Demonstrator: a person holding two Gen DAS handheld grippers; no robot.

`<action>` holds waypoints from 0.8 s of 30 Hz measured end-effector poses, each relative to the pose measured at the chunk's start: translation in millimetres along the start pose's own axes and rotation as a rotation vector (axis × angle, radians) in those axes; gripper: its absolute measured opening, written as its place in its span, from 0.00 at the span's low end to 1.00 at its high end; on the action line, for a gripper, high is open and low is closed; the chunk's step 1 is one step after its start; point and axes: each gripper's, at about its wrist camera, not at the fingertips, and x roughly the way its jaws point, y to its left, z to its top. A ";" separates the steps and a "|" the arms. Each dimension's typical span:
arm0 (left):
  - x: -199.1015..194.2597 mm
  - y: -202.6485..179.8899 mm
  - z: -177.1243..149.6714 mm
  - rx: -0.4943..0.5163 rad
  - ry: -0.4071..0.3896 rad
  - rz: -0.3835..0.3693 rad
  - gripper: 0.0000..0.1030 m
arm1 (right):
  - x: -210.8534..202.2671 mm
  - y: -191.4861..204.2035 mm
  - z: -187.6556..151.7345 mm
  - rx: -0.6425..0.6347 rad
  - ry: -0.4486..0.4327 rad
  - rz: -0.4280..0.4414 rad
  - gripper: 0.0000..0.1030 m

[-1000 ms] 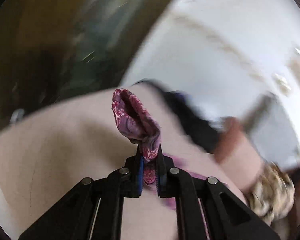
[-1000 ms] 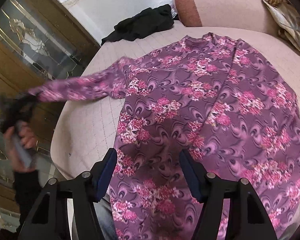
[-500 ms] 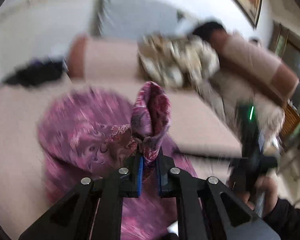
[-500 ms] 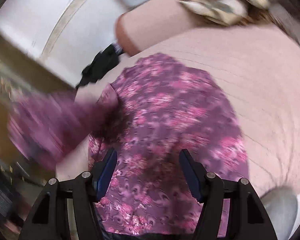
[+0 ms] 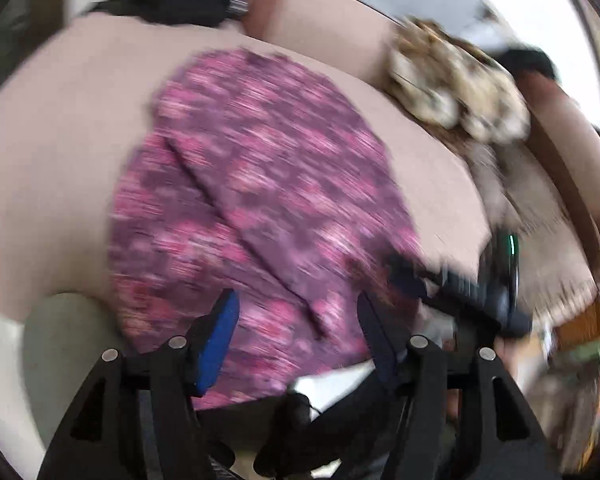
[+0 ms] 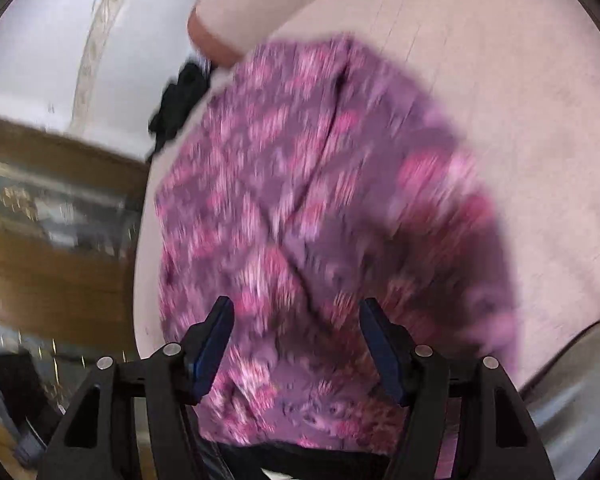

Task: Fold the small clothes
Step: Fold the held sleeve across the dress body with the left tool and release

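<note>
A purple shirt with pink flowers (image 5: 260, 200) lies on the pink sofa seat (image 5: 60, 140), with one sleeve folded across its body. It also shows in the right wrist view (image 6: 320, 200). My left gripper (image 5: 296, 332) is open and empty above the shirt's near edge. My right gripper (image 6: 296, 340) is open and empty above the shirt's lower part; it also shows blurred in the left wrist view (image 5: 460, 292), at the shirt's right edge. Both views are motion-blurred.
A black garment (image 5: 172, 0) lies at the far end of the seat, also in the right wrist view (image 6: 180, 100). A patterned cushion (image 5: 452, 88) rests against the sofa back (image 5: 324, 24). A wooden cabinet (image 6: 52, 220) stands left of the sofa.
My left gripper carried the sleeve over the shirt's body, opened and let it go. The sleeve now lies folded on the shirt. My right gripper stayed open.
</note>
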 end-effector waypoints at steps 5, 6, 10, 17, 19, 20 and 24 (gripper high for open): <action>2.0 40.4 23.1 -0.198 -0.022 0.005 0.61 | 27.1 29.3 -14.6 -0.172 0.062 -0.172 0.09; 1.4 46.8 27.0 -0.224 -0.027 -0.004 0.61 | 17.8 31.2 -13.8 -0.157 0.053 -0.134 0.09; -10.2 62.2 41.5 -0.238 -0.124 0.040 0.61 | -26.5 39.7 -15.7 -0.170 -0.065 -0.117 0.10; 4.0 95.1 78.5 -0.315 -0.114 0.074 0.61 | -48.2 41.0 8.5 -0.196 -0.085 -0.094 0.80; 7.6 97.7 94.5 -0.306 -0.129 0.082 0.64 | -60.9 51.1 26.5 -0.249 -0.117 -0.110 0.87; 10.7 97.9 104.5 -0.295 -0.138 0.085 0.66 | -62.8 55.4 37.6 -0.257 -0.118 -0.117 0.87; 30.1 96.0 147.8 -0.259 -0.138 0.076 0.68 | -59.8 65.6 91.1 -0.254 -0.137 -0.112 0.87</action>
